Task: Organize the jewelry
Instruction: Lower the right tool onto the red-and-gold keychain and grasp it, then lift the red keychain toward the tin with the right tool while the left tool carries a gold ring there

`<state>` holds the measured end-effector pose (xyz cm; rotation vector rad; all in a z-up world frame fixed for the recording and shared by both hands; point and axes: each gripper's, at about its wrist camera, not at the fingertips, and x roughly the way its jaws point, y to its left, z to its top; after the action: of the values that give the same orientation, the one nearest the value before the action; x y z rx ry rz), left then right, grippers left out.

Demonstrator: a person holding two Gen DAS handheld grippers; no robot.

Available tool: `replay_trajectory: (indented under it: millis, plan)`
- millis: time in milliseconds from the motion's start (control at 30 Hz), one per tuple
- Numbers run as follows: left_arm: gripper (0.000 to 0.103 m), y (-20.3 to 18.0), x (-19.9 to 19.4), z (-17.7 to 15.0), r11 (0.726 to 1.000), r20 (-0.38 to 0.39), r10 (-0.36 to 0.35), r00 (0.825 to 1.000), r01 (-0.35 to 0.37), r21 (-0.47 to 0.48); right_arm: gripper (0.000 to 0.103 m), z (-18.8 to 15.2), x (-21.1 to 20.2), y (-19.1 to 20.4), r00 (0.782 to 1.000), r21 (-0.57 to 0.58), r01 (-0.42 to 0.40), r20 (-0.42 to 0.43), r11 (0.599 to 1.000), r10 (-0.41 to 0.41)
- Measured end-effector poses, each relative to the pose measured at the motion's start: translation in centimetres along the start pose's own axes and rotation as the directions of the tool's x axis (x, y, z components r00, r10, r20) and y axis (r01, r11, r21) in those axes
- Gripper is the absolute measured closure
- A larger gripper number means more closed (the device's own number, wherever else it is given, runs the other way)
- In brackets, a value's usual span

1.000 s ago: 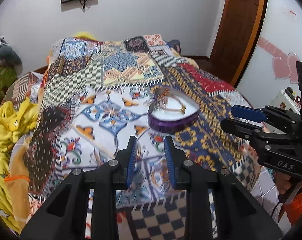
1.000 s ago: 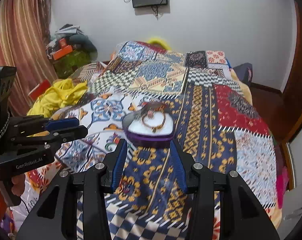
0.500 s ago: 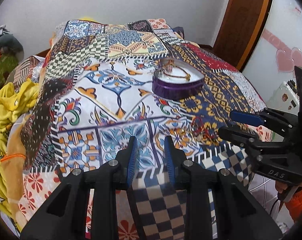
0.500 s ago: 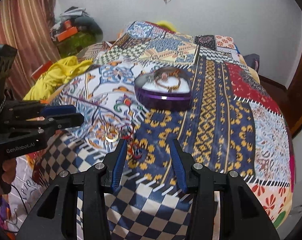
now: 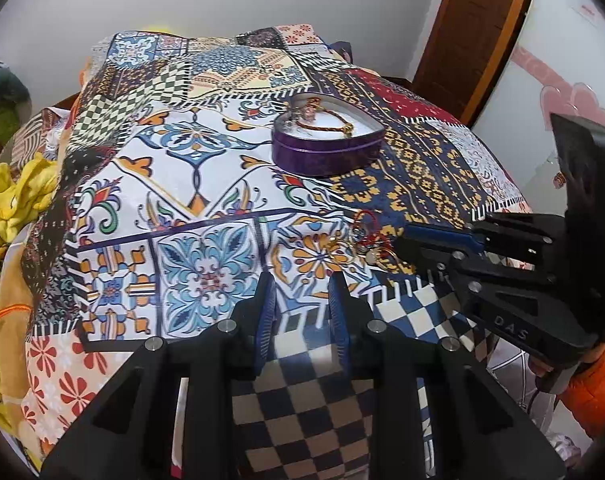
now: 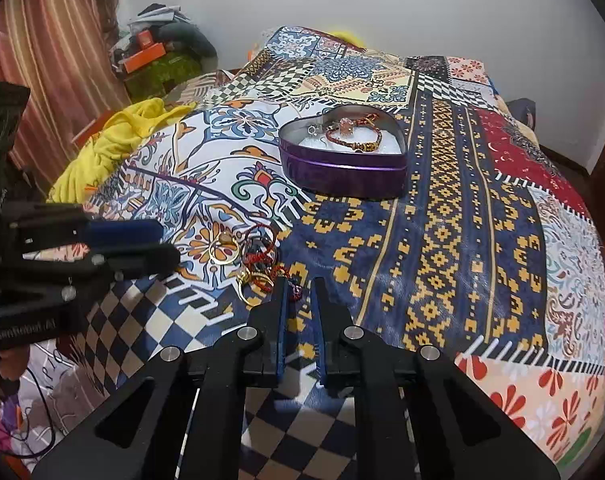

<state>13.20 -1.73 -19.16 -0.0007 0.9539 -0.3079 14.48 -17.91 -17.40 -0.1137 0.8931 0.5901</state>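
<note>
Jewelry (image 6: 258, 258) lies in a small loose heap on a patchwork bedspread (image 6: 442, 240), close to its near edge: gold rings tangled with red cord bracelets. Farther toward the middle of the bed sits a purple heart-shaped tin (image 6: 344, 168), lid off, holding a red beaded bracelet (image 6: 354, 136) and other small pieces on a white lining. The right gripper (image 6: 298, 284) hovers just beside the heap (on its right side in the right wrist view); its jaws have just been closing and now stand nearly pressed together, with only a narrow gap and nothing clearly between them. The left gripper (image 5: 300, 282) is spread partway and empty, over the bedspread just left of the heap. A yellow garment (image 6: 114, 140) lies bunched at the bed's left edge.
</note>
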Motion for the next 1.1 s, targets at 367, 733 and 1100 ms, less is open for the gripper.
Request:
replay_trajectory:
  millis: [367,733,1100]
  plan:
    - [0.076,-0.4,0.8,0.3,1.0,-0.007,-0.013,1.0,0.013,0.008,0.093,0.6,0.7,0.8,1.0,-0.044,-0.018,-0.014,0.999,0.018]
    - [0.076,-0.6,1.6,0.8,1.0,-0.007,-0.028,1.0,0.028,0.009,0.096,1.0,1.0,-0.2,0.995,0.022,-0.098,-0.004,0.995,0.098]
    - [0.076,-1.3,2.6,1.5,0.999,0.012,-0.026,1.0,0.025,0.031,0.096,2.1,-2.5,-1.6,0.994,0.064,-0.041,0.101,0.997,0.034]
